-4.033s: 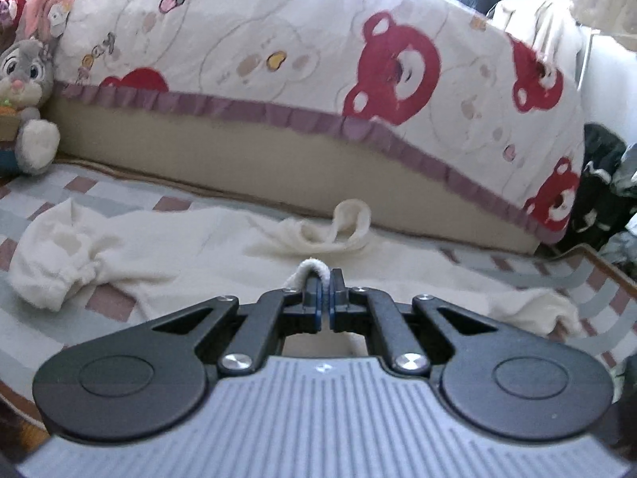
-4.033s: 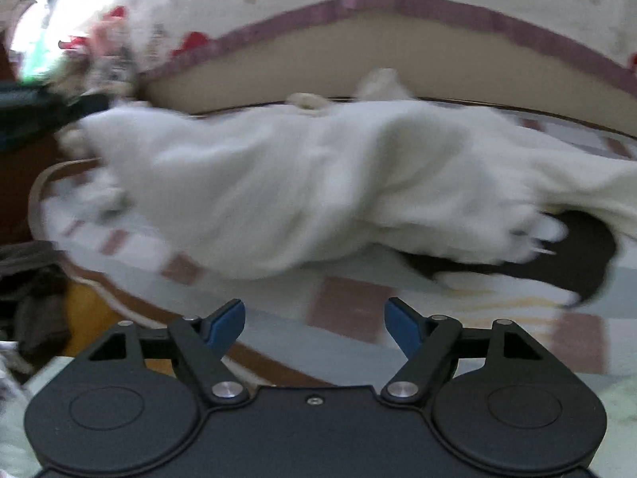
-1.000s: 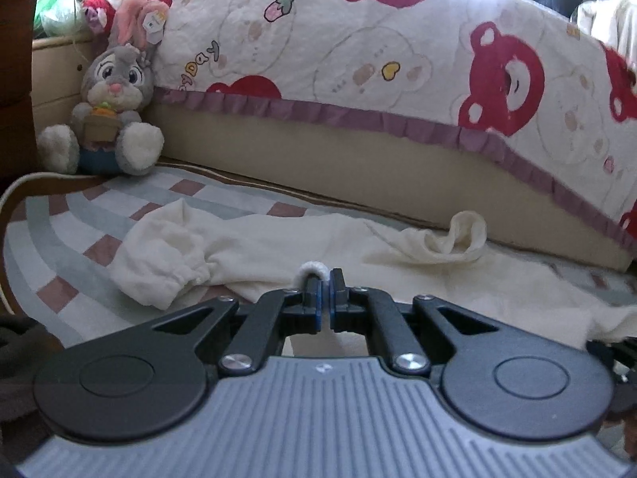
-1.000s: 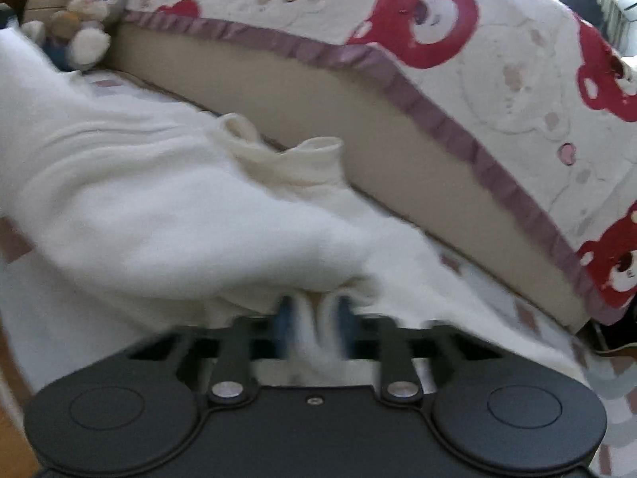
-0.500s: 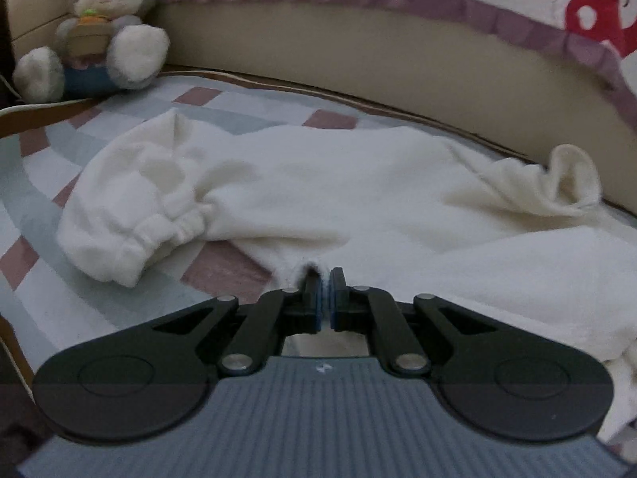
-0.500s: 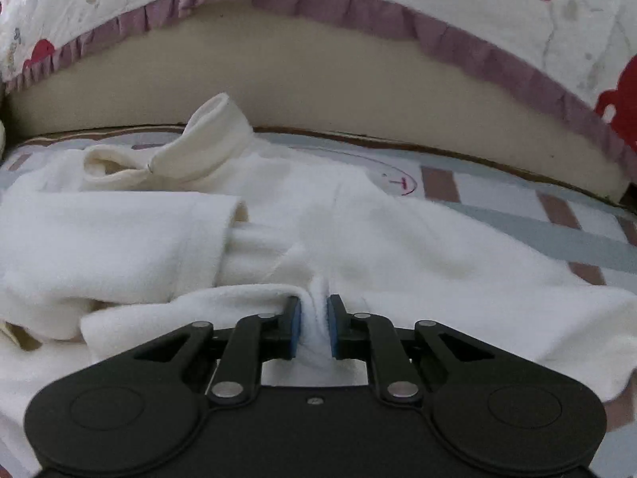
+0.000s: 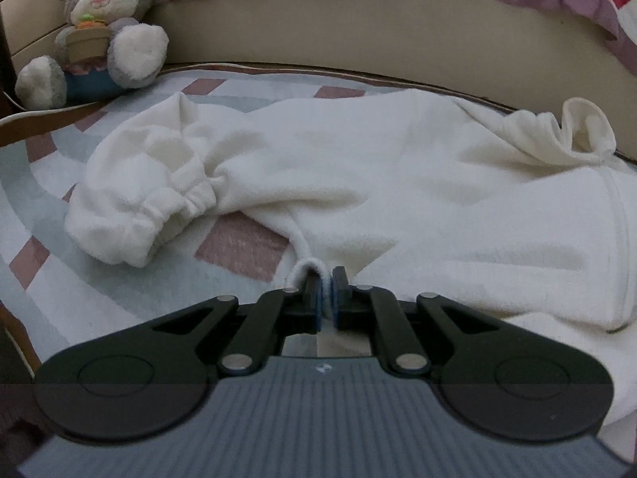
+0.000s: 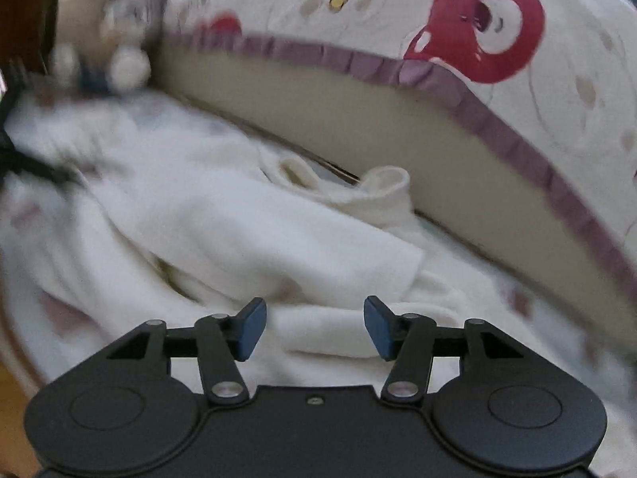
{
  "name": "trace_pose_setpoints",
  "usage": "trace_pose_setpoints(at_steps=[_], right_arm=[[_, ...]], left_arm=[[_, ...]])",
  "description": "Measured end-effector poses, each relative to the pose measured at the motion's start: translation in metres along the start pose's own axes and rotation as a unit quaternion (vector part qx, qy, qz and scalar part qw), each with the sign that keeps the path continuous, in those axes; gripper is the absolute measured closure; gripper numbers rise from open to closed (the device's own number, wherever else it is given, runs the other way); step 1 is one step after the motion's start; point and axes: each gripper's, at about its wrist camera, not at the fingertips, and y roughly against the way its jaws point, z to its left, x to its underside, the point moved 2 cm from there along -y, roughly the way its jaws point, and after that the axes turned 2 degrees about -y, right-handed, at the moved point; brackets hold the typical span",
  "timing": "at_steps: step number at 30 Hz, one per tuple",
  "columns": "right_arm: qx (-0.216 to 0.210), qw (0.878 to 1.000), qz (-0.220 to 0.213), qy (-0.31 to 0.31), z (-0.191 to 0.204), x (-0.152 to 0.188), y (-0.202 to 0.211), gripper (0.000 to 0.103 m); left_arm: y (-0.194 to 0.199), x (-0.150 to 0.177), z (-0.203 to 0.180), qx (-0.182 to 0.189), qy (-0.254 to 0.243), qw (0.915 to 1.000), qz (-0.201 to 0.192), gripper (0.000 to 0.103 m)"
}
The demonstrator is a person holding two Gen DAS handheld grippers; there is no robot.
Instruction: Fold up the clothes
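A cream fleece garment (image 7: pixel 378 183) lies spread on a checked rug, its gathered cuff (image 7: pixel 135 215) at the left and its collar (image 7: pixel 585 131) at the far right. My left gripper (image 7: pixel 325 290) is shut on a fold of the garment's near edge, low over the rug. In the right wrist view the same garment (image 8: pixel 223 215) lies folded over itself, the image blurred. My right gripper (image 8: pixel 314 326) is open and empty just above the cloth.
The rug (image 7: pixel 91 290) has grey, white and pink squares. A grey rabbit plush (image 7: pixel 99 32) sits at the back left. A bed base (image 7: pixel 378 40) with a bear-print quilt (image 8: pixel 458 28) runs along the back.
My right gripper has let go of the garment and opened, pulling back. My left gripper stays shut on the cloth and has moved closer to the rug.
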Motion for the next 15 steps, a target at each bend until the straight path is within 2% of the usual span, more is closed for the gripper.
trace_pose_setpoints(at_steps=[4,5,6,7,8,9,12,15], right_arm=[[0.015,0.999,0.029,0.023,0.009,0.009,-0.026,0.044],[0.024,0.999,0.031,0.021,0.010,0.012,-0.029,0.046],[0.034,0.999,0.032,0.018,0.010,0.016,-0.031,0.052],[0.038,0.999,0.025,0.008,0.008,0.017,-0.027,0.068],[0.042,0.999,0.018,-0.002,0.005,0.017,-0.023,0.078],[0.045,0.999,0.010,-0.013,0.002,0.018,-0.019,0.081],[0.035,0.996,-0.034,-0.070,-0.016,0.010,0.026,0.082],[0.003,0.987,-0.077,-0.142,-0.044,0.003,0.079,0.082]], left_arm=[[0.003,0.003,-0.001,0.005,-0.015,0.9999,-0.003,0.097],[0.003,0.003,-0.001,0.008,-0.021,0.9997,-0.004,0.097],[0.004,0.003,-0.001,0.010,-0.028,0.9995,-0.005,0.097],[0.006,0.003,-0.001,0.011,-0.033,0.9994,-0.008,0.098],[0.009,0.003,-0.001,0.012,-0.037,0.9992,-0.011,0.099],[0.014,0.002,-0.001,0.015,-0.038,0.9990,-0.015,0.099],[0.036,-0.002,0.002,0.031,-0.038,0.9982,-0.036,0.099],[0.070,-0.006,0.011,0.059,-0.024,0.9961,-0.061,0.099]])
